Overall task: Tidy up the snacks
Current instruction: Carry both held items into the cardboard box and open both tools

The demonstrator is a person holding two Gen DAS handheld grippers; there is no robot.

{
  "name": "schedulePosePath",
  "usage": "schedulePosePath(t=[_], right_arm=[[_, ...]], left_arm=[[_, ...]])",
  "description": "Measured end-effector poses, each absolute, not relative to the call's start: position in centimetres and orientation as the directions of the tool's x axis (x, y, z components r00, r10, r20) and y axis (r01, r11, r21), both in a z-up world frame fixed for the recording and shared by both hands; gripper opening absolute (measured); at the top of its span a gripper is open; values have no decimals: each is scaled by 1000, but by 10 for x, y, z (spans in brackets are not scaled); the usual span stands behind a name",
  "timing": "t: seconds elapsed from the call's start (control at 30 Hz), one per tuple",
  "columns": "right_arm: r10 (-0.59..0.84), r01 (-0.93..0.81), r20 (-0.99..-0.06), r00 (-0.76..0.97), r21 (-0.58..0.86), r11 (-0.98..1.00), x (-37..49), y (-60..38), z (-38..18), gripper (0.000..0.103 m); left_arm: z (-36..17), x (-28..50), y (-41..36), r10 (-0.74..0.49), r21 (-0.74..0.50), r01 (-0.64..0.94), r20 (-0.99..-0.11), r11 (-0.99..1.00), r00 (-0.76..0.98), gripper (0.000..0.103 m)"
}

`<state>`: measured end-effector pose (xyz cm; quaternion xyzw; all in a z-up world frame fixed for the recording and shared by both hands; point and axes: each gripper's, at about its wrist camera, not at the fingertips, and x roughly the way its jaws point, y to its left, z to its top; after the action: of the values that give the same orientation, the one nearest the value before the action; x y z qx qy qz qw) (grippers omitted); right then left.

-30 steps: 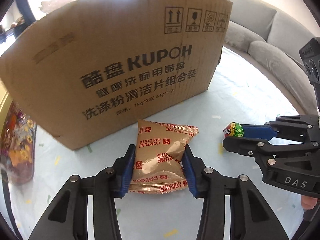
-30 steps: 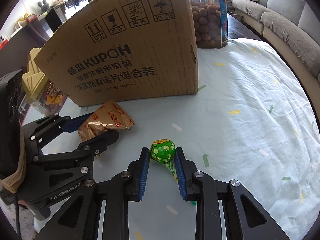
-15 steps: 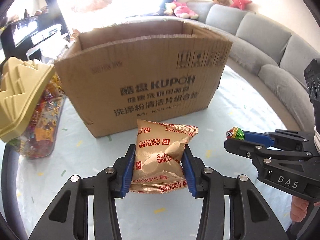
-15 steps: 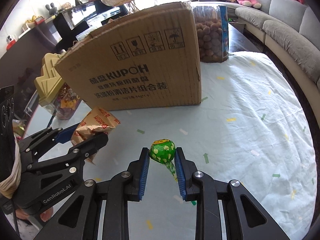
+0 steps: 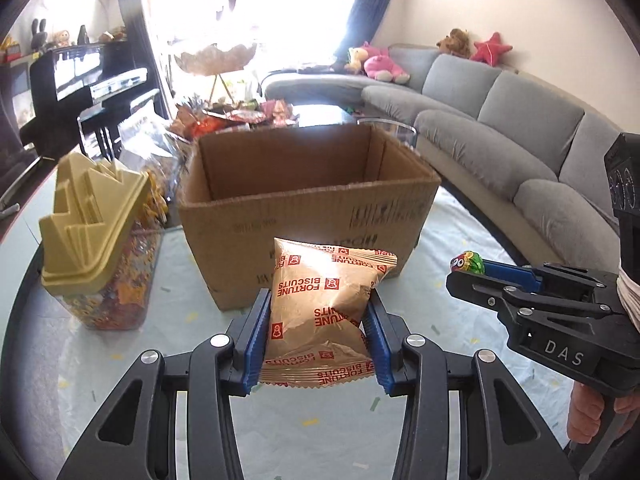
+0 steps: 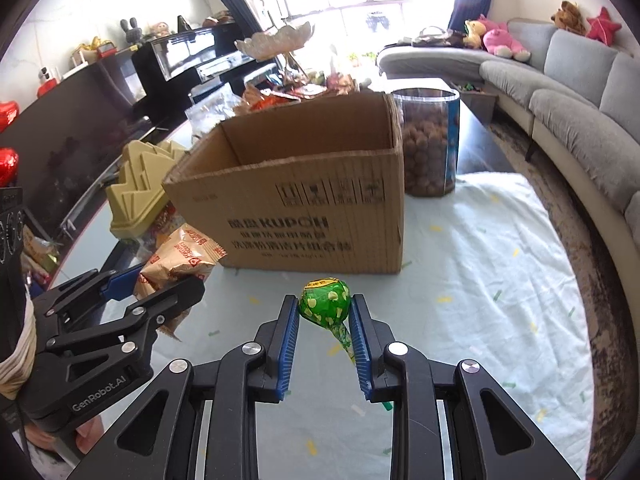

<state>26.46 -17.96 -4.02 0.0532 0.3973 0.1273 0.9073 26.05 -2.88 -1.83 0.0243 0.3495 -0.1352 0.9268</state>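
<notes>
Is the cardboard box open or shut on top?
Open: the cardboard box has no flaps over its top, and both views look past the rim onto its bare inner walls.

A grey sofa (image 5: 500,128) curves along the surface's right edge, plush toys (image 5: 378,64) on its back. A black piano (image 6: 188,60) stands beyond the far left corner, figurines (image 6: 134,30) on top.

The cardboard box (image 5: 308,216) stands open at the top, its mouth clear — only its near wall stands in the way. A jar with a yellow lid (image 5: 94,232) crowds its left side, a clear tub of brown balls (image 6: 430,142) its far right corner. To the right, the tablecloth (image 6: 500,264) lies bare — free room there.
</notes>
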Motion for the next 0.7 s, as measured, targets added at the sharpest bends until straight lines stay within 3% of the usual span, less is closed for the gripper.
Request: schedulePosePath(t=[0.33, 0.7], right_arm=[[287, -232, -661, 693, 173, 957, 277, -170, 0, 27], [296, -276, -659, 692, 139, 951, 317, -160, 37, 27]], left_arm=[[22, 270, -18, -210, -36, 237, -602, 971, 770, 44], [48, 320, -11, -206, -65, 214, -637, 975, 743, 44]])
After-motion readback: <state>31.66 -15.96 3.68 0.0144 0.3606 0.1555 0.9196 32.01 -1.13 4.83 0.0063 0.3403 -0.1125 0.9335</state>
